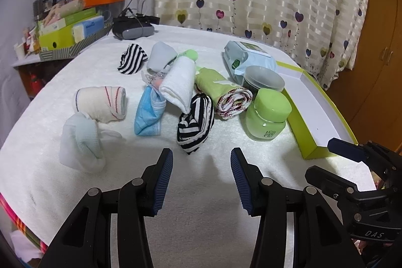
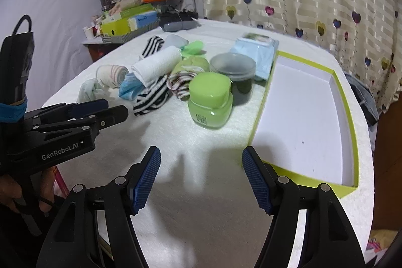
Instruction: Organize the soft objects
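Many soft things lie in a bunch on the white table (image 1: 201,192). The nearest one is a striped sock (image 1: 196,123), black and white, rolled into a loose ball. Just behind it sits a white towel roll (image 1: 178,84), and beside that a green cloth roll (image 1: 221,89) with a red and white edge. A blue face mask (image 1: 148,114) leans by the towel. To the left are a cream sock roll (image 1: 100,102) and a pale blue sock (image 1: 80,142). Farther back are another striped sock (image 1: 132,58) and a light blue roll (image 1: 160,55).

These things look light and squishy. They will bend and may come unrolled, so I think it is best to pinch each one across its fat middle, not at a loose end.

A green jar (image 2: 209,101) and a dark jar with a gray lid (image 2: 233,72) stand next to the soft things. They are hard and could tip if bumped. A packet of wipes (image 2: 253,54) lies behind them. An open box (image 2: 346,102) with a green rim and white inside sits on the right and has nothing in it. It looks like a good home for the soft things.

The left gripper (image 1: 201,160) is spread wide and holds nothing. It hangs just in front of the striped sock. The right gripper (image 2: 201,160) is spread wide too, with nothing in it, near the box corner.
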